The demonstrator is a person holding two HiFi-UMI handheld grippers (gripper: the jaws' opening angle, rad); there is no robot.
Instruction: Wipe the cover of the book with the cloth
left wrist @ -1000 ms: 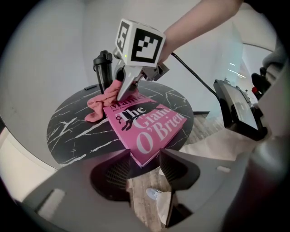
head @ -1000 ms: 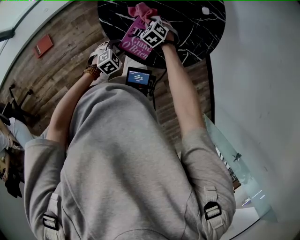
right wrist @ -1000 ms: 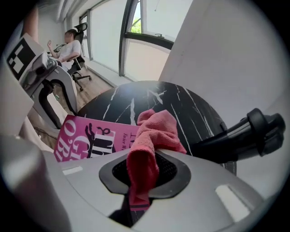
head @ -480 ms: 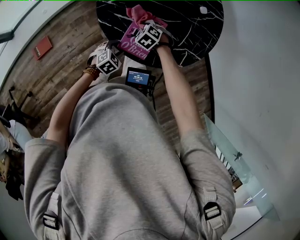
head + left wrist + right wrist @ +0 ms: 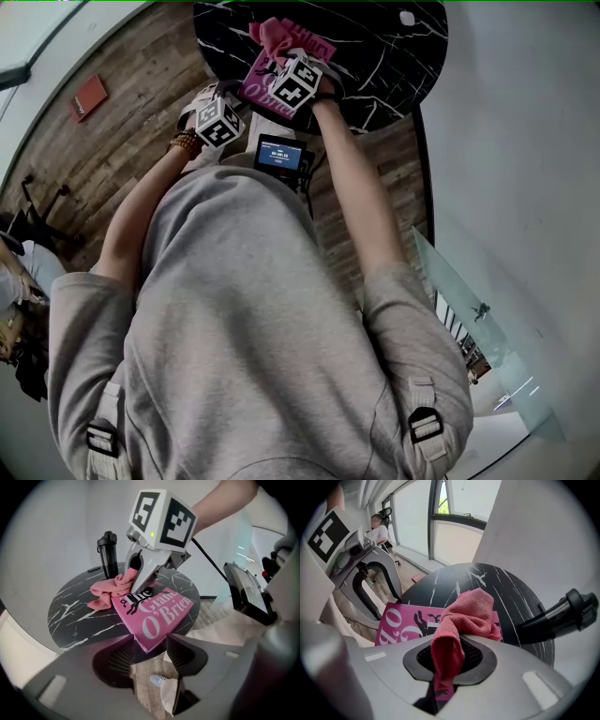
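The book (image 5: 157,613), lying at the near edge of the surface (image 5: 75,620), should be steadied by the left tongs (image 5: 147,656), just opened wide around its corner without pressing, while the cloth (image 5: 468,613) clamped in the right tongs (image 5: 443,670) is drawn flat across the cover.

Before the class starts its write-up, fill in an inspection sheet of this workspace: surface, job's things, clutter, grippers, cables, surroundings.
Surface: round black table with white veins.
Job's things: pink book lies flat, one corner over the table edge; pink cloth bunched at its title end.
Clutter: black bottle upright beyond the cloth; small white item near the far edge.
Grippers: left gripper open, jaws just opened wider, the book's overhanging corner between the tips, not visibly pressed; right gripper shut on the cloth.
Cables: black cable trails behind the right gripper.
Surroundings: wood floor with a red flat item; small screen at the person's chest.
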